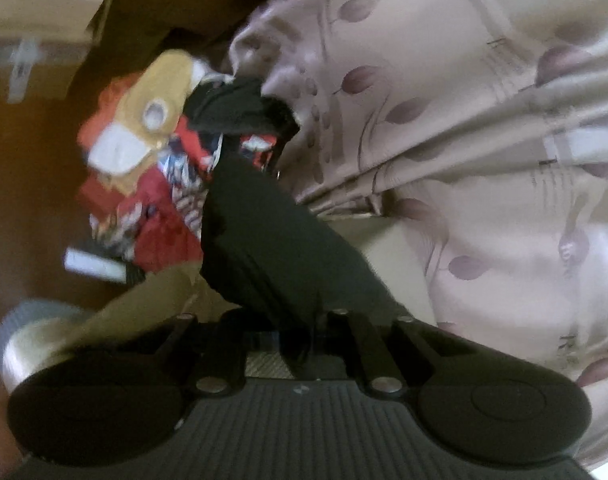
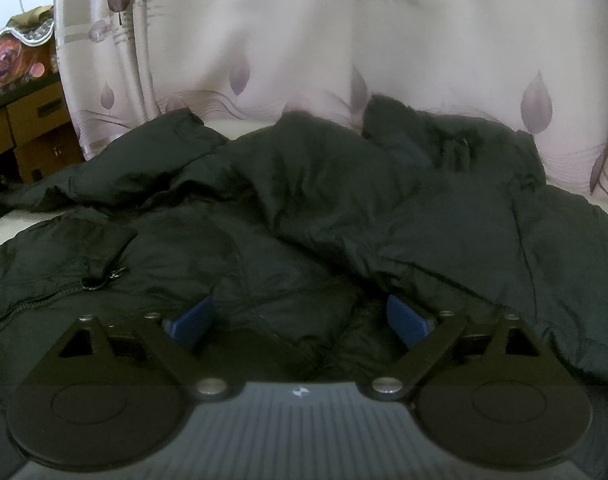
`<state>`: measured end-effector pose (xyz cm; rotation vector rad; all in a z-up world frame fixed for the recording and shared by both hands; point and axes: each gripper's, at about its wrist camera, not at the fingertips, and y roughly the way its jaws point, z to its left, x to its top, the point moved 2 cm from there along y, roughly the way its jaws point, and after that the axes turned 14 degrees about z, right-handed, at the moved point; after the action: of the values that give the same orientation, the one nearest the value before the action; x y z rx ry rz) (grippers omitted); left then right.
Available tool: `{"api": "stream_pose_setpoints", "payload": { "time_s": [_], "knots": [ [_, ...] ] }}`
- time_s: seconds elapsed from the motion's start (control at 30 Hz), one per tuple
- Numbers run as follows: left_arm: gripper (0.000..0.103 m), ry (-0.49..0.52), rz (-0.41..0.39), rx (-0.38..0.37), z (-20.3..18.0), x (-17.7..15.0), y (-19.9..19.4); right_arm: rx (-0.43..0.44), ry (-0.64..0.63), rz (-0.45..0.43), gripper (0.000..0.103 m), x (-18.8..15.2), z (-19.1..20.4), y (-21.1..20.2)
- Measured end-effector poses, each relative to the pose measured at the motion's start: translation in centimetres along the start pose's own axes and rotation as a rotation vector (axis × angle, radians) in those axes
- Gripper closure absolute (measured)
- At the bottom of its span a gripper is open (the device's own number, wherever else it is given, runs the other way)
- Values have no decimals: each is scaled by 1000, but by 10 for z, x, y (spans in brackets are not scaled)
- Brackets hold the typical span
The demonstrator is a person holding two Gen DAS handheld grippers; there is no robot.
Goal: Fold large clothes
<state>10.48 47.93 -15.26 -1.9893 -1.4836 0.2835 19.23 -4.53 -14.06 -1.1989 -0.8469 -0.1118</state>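
Left wrist view: left hand-held gripper (image 1: 299, 336) clenched on a black jacket (image 1: 271, 240) fold, blurred; clothes pile (image 1: 143, 168) beyond, leaf-print curtain (image 1: 464, 120) alongside.
Right wrist view: right hand-held gripper (image 2: 299, 316) released, blue fingers (image 2: 191, 316) resting on the spread jacket (image 2: 304, 200).

Matt, crinkled black jacket (image 2: 304, 216) cloth; smooth, faintly glossy leaf-print curtain (image 2: 304, 40).

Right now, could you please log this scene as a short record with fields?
garment: black padded zip-up jacket, spread out and rumpled
left gripper: jaws shut on a stretch of black jacket fabric
right gripper: jaws open, blue pads over the jacket
backdrop: pale curtain with purple leaf print
beside: heap of red and yellow clothes
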Motion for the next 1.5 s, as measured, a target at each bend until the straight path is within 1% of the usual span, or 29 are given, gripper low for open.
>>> {"api": "stream_pose_setpoints", "payload": {
  "time_s": [0.1, 0.17, 0.23, 0.33, 0.43, 0.57, 0.63, 0.77, 0.83, 0.9, 1.03, 1.07, 1.13, 1.17, 1.2, 1.23, 1.27, 1.3, 1.33, 1.37, 1.4, 1.47, 1.5],
  "knots": [
    [93, 144, -120, 33, -48, -9, -18, 13, 15, -1, 7, 0, -3, 0],
    [93, 230, -176, 20, -88, -18, -31, 22, 42, -2, 7, 1, -7, -3],
    [93, 317, -206, -6, -131, -29, -42, 47, 95, -13, 7, 0, -13, -8],
    [93, 465, -220, -78, -203, -55, -53, 100, 188, -37, 7, -5, -25, -22],
    [93, 579, -199, -153, -267, -89, -51, 126, 239, -62, 7, -12, -39, -39],
    [93, 712, -117, -253, -342, -152, -31, 125, 279, -98, 7, -20, -62, -64],
    [93, 771, -58, -297, -372, -189, -14, 121, 303, -124, 7, -25, -75, -78],
    [93, 879, 61, -341, -409, -264, 29, 105, 350, -166, 7, -36, -101, -101],
    [93, 927, 130, -349, -419, -303, 57, 96, 372, -179, 7, -43, -116, -109],
    [93, 964, 195, -345, -420, -334, 83, 85, 393, -188, 7, -49, -129, -116],
    [93, 1021, 323, -311, -405, -386, 139, 71, 449, -205, 7, -62, -157, -124],
    [92, 1033, 345, -298, -399, -394, 150, 73, 465, -208, 7, -65, -163, -125],
    [84, 1058, 377, -276, -384, -410, 173, 75, 495, -213, 7, -70, -173, -127],
    [82, 1064, 382, -265, -377, -413, 182, 77, 510, -213, 7, -71, -178, -127],
    [72, 1063, 389, -258, -370, -415, 188, 84, 526, -214, 7, -73, -183, -127],
    [65, 1065, 397, -253, -364, -417, 196, 92, 540, -218, 7, -75, -187, -128],
    [46, 1071, 401, -247, -357, -421, 197, 99, 554, -222, 7, -75, -190, -127],
    [27, 1072, 386, -235, -351, -424, 198, 108, 570, -226, 7, -74, -193, -126],
    [18, 1068, 358, -229, -343, -420, 195, 120, 582, -229, 7, -73, -196, -126],
    [15, 1068, 325, -233, -337, -418, 193, 131, 591, -232, 7, -70, -196, -126],
    [9, 1075, 302, -242, -334, -418, 186, 143, 601, -237, 7, -67, -197, -124],
    [0, 1086, 274, -248, -328, -416, 175, 178, 622, -245, 7, -61, -201, -121],
    [0, 1078, 262, -253, -324, -411, 167, 201, 634, -244, 7, -57, -203, -119]
  ]
}}
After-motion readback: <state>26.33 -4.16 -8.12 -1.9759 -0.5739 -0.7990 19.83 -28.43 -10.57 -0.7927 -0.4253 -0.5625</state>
